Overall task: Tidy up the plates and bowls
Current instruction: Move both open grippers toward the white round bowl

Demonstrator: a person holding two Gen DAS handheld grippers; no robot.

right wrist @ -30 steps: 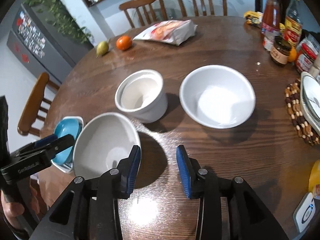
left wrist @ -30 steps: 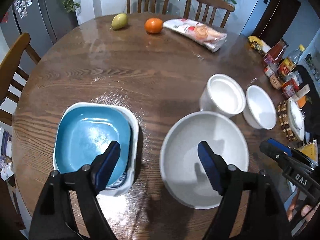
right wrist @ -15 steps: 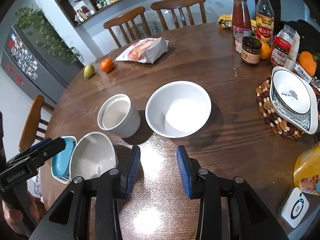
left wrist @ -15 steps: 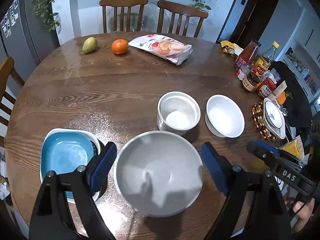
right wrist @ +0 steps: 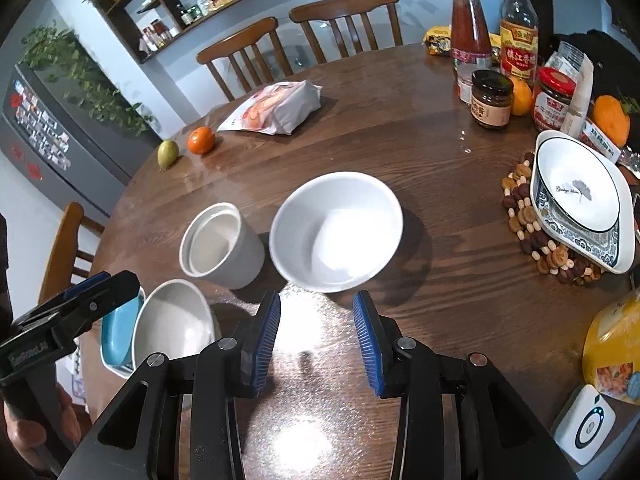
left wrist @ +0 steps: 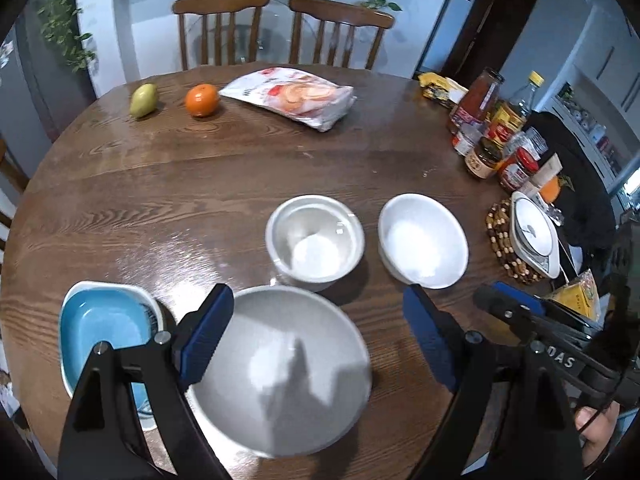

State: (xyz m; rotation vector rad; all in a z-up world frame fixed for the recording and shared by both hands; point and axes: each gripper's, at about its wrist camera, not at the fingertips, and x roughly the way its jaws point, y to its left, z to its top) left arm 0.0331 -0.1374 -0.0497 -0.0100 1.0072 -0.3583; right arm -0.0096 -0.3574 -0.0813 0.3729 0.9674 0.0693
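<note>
Resting on the glossy, grain-streaked round wooden table (left wrist: 168, 184): a smooth grey large bowl (left wrist: 280, 364), a squarish blue dish (left wrist: 104, 328) at its 9 o'clock, a straight-walled white cup (left wrist: 316, 236) at 12 and a rounded small white bowl (left wrist: 424, 240) at 1. Hanging wide open, the left gripper (left wrist: 316, 340) straddling the large bowl without pinching it (pads clear of the rim); the right gripper (right wrist: 316, 336) gaping partway over bare wood, holding nothing. Now sitting lower and nearer in both views than a second ago, with the grey bowl centred between the left pads rather than off to the right.
</note>
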